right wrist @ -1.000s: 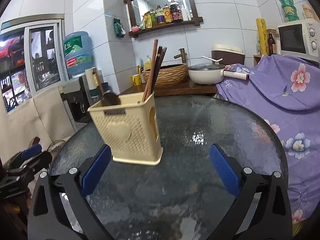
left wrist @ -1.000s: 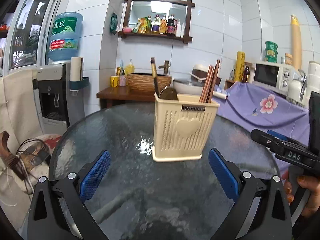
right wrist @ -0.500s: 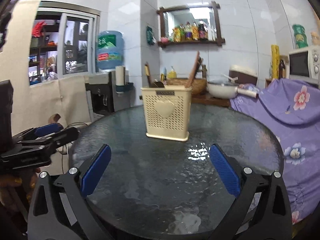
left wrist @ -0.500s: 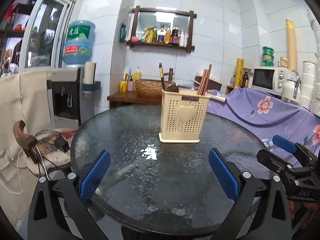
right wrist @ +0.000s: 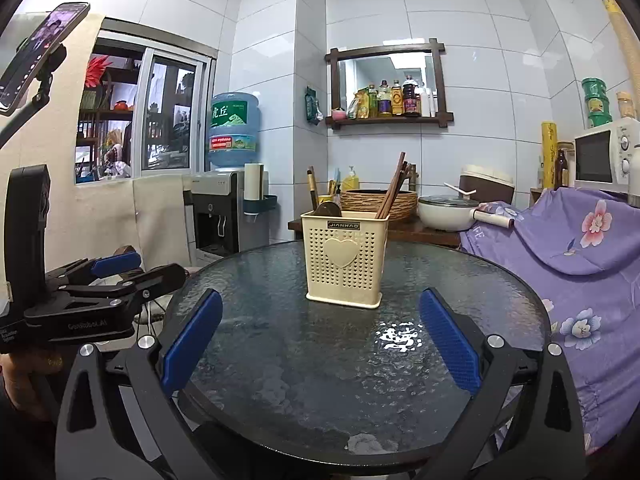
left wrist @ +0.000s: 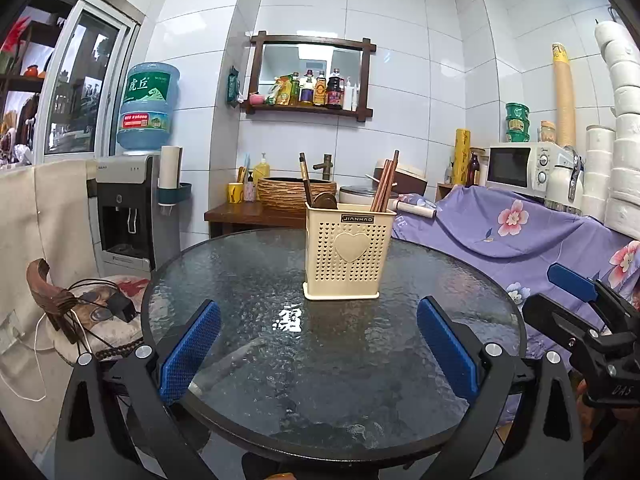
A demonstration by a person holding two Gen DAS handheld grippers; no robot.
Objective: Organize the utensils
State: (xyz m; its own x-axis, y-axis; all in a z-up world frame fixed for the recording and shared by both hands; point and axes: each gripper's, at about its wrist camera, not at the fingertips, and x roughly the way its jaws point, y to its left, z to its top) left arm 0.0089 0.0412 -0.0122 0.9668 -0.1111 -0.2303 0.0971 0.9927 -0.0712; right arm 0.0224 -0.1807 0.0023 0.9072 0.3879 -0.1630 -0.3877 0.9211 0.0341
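— Which step are you on?

— Near the end, I judge; my left claw is spread wide with nothing between its pads, and my right claw is spread and bare too; both hang at the near edge of the worktop, well apart from the cream utensil holder.

— And the utensils themselves?

— Already standing in the holder; the chopsticks lean up out of its right side, and a dark-handled spoon rises from the left, its bowl just showing above the rim; nothing else lies loose on the glass that I can see.

— So what does the next move call for?

— Little, I think; if anything is left, it is a check that the holder sits square, or a pull-back of both claws; any new grasp would mean a long reach forward first.

— The surface?

— Round, dark, rippled glass; it glares under the ceiling light and looks slick.

— The room?

— A white-tiled kitchen; a water dispenser at left, a wooden shelf of bottles on the wall, a microwave at right above a purple flowered cloth.
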